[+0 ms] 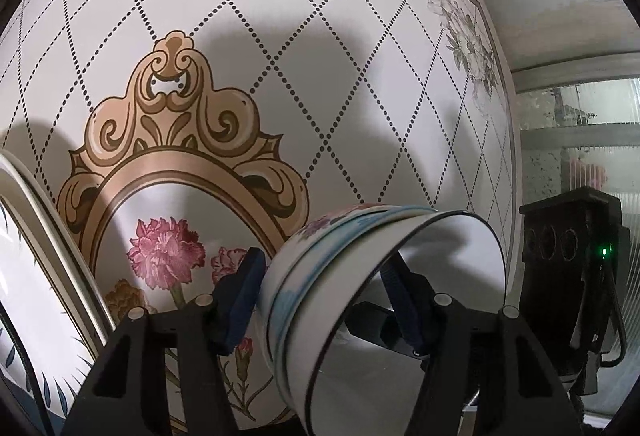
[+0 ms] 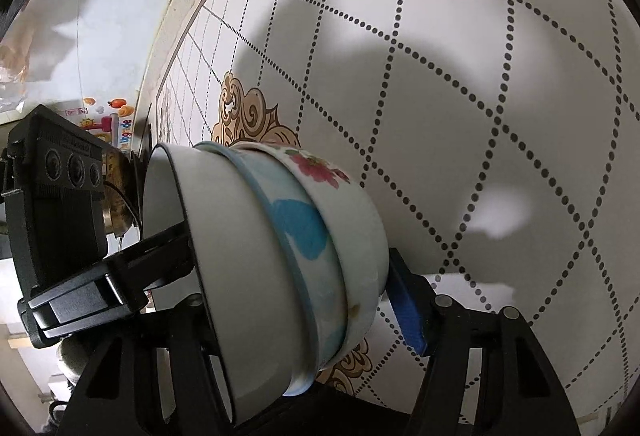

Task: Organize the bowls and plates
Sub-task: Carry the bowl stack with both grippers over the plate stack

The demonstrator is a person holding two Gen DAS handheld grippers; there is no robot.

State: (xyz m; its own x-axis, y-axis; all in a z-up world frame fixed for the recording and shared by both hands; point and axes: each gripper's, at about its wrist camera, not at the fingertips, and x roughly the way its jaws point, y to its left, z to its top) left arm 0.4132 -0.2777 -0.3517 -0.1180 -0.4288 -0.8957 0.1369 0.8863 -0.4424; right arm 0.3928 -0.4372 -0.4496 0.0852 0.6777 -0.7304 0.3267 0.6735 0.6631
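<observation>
Three nested bowls (image 1: 320, 276) lie tipped on their side above the table, held from both ends. The outer one is floral, the middle one (image 2: 304, 224) blue-patterned, the inner one plain white with a dark rim. My left gripper (image 1: 320, 264) is shut on the stack: one blue pad (image 1: 240, 296) presses the floral bowl's base and the other finger (image 1: 404, 300) reaches inside the white bowl. My right gripper (image 2: 292, 268) is shut on the same stack (image 2: 248, 256). Its blue pad (image 2: 404, 312) is against the floral base; its other finger is hidden by the bowls.
A large gold-rimmed plate (image 1: 60, 236) with blue leaves sits at the left edge. The tablecloth (image 1: 320, 76) has dotted diamonds and a flower frame. Its edge (image 1: 508, 116) runs along the right, with ribbed glass beyond. Floor tiles (image 2: 112, 28) lie past the table's left edge.
</observation>
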